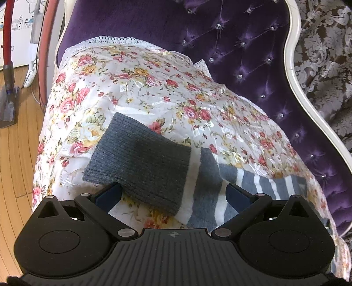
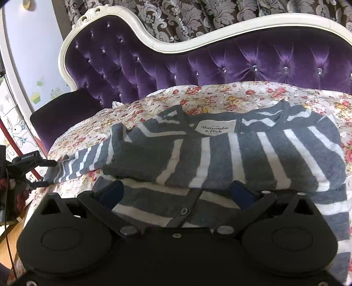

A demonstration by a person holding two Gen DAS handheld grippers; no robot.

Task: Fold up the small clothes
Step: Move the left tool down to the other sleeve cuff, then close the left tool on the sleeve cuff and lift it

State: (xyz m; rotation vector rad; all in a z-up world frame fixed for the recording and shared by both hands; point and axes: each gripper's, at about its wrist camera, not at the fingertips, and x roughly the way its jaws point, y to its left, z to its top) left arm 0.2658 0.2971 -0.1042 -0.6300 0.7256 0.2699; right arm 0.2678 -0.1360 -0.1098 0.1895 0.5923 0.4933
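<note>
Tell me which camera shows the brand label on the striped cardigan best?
The right wrist view: the white brand label sits at the cardigan's neckline, facing the camera, its text readable. The left wrist view shows only a ribbed grey cuff and part of a striped sleeve, no label.

One striped cardigan (image 2: 253,154), two grippers, one sofa (image 2: 220,59).

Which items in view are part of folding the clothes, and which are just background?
Job:
- striped cardigan, sleeve cuff
- left gripper, open around the cuff
- right gripper, open over the hem

Background:
- floral cover
- purple sofa
- curtain
- vacuum cleaner
</note>
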